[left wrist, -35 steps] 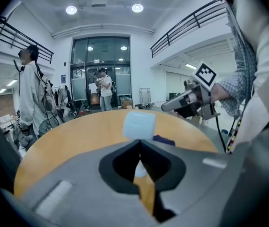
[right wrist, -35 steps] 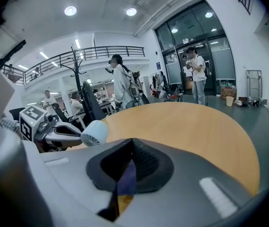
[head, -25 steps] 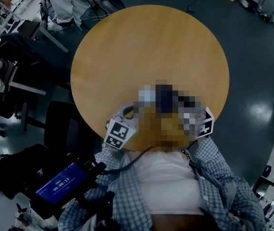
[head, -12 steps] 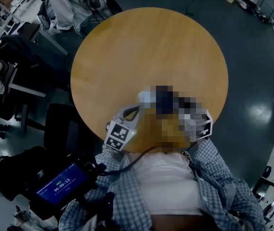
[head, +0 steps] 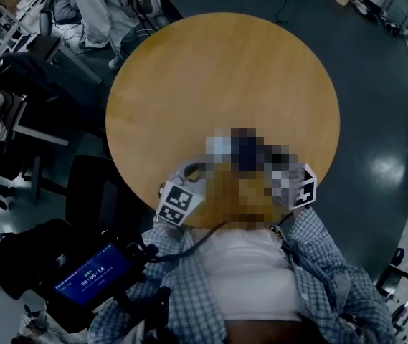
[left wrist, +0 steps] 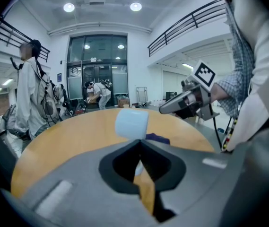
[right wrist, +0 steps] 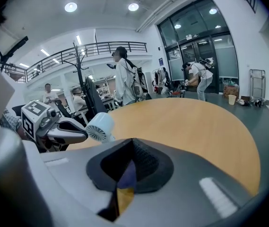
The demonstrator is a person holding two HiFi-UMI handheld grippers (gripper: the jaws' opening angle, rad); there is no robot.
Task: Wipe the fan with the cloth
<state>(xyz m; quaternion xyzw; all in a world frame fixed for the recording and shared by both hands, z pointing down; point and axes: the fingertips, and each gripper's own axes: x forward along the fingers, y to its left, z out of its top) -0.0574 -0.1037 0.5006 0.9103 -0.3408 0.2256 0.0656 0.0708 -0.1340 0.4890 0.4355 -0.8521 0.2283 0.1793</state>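
Fan (left wrist: 131,123), one only, pale blue and round-barrelled, lies on the round wooden bench (head: 225,70) near my edge of it, in front of the tips of my two tools. One dark blue cloth (left wrist: 158,138) lies just beside it; I cannot tell whether they touch. The rest of the benchtop is bare wood. My left hand-held gripper (left wrist: 140,142) is clenched with its jaws together and nothing between them. My right hand-held gripper (right wrist: 133,141) is clenched the same way, also empty. Each carries one marker cube, two in all, the left (head: 177,201) and the right (head: 300,185). The room is a tall hall with a dark, glossy floor (head: 383,120), glazed doors (left wrist: 96,79) and a railed balcony (left wrist: 191,20). Two round ceiling lights (left wrist: 68,7) shine above the doors. One person in a white coat (left wrist: 30,98) stands near the bench, and another (left wrist: 99,92) is by the doors. One black chair (head: 92,188) stands at the bench's edge.
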